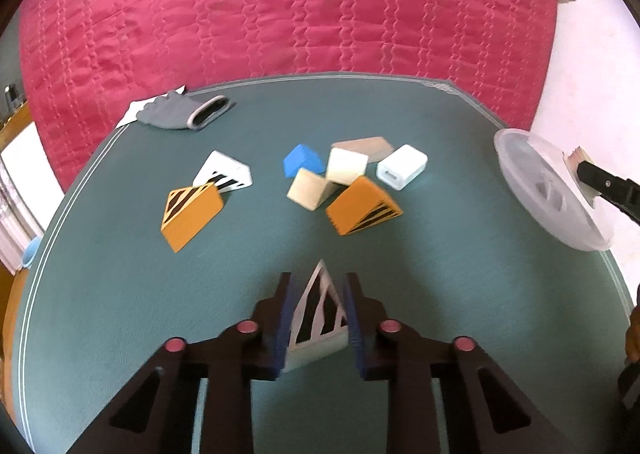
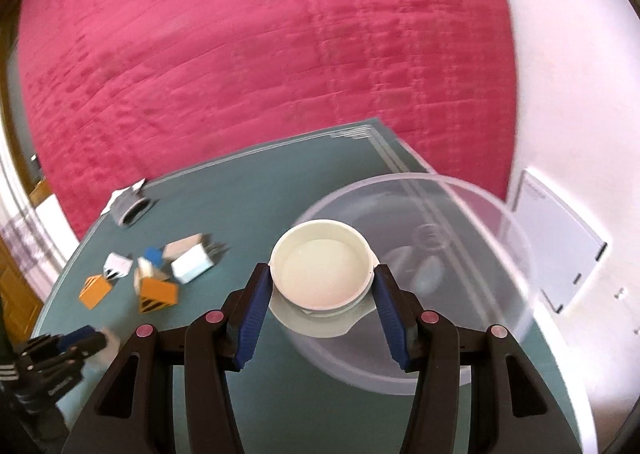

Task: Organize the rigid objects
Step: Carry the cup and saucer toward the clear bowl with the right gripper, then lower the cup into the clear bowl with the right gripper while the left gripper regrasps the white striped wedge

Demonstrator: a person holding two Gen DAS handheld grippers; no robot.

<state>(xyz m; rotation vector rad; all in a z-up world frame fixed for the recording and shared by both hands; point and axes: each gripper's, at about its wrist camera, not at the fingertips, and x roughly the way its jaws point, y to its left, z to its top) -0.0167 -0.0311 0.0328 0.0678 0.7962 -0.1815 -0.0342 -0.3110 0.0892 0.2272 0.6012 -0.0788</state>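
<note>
A white striped wedge sits clamped between the blue pads of the left gripper, whose jaws are drawn in tight on its sides above the green surface. The right gripper holds a cream round tub between half-parted jaws, with a clear plastic bowl around and beyond it near the surface's right edge. Still loose mid-surface lie two orange wedges, another white wedge, a blue block, cream blocks and a white charger; a grey glove rests at the far edge. The step in hand appears to be carrying the gripped wedge to a container; the next move likely calls for bringing it over the bowl before releasing.
</note>
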